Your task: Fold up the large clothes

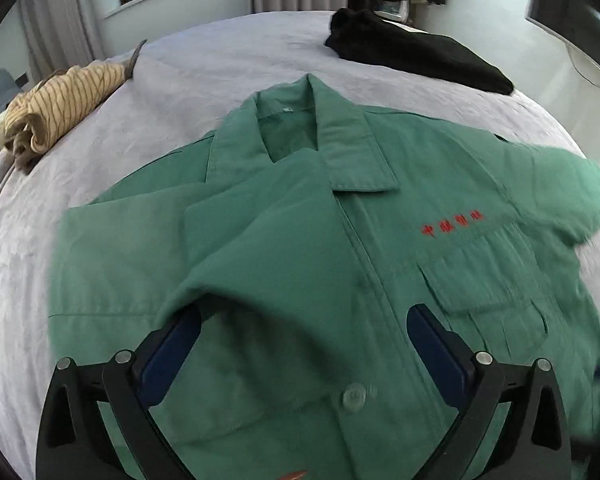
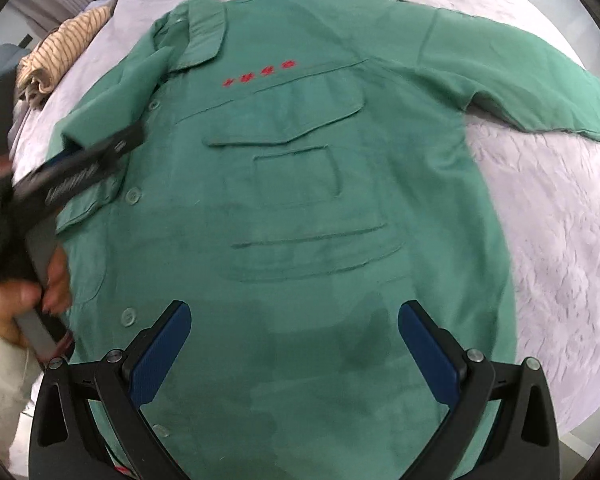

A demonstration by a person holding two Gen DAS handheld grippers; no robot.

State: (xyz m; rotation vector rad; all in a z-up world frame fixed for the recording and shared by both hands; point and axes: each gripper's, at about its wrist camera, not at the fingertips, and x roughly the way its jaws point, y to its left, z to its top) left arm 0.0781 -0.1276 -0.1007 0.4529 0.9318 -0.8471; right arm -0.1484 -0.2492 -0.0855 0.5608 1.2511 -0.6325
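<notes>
A large green work shirt (image 1: 300, 248) with red lettering lies front up on the pale bed; it also fills the right wrist view (image 2: 300, 184). Its left sleeve and side are folded over onto the front, forming a raised fold (image 1: 220, 288). My left gripper (image 1: 304, 344) is open just above the shirt front; the fold drapes over the tip of its left finger. It shows blurred at the left of the right wrist view (image 2: 80, 168). My right gripper (image 2: 294, 344) is open and empty above the lower shirt front. The right sleeve (image 2: 540, 80) lies spread out.
A striped beige garment (image 1: 60, 108) lies bundled at the bed's far left, also in the right wrist view (image 2: 60, 56). A black garment (image 1: 420, 56) lies at the far right. The lilac bed cover (image 2: 548, 208) extends right of the shirt. Window and curtains stand behind.
</notes>
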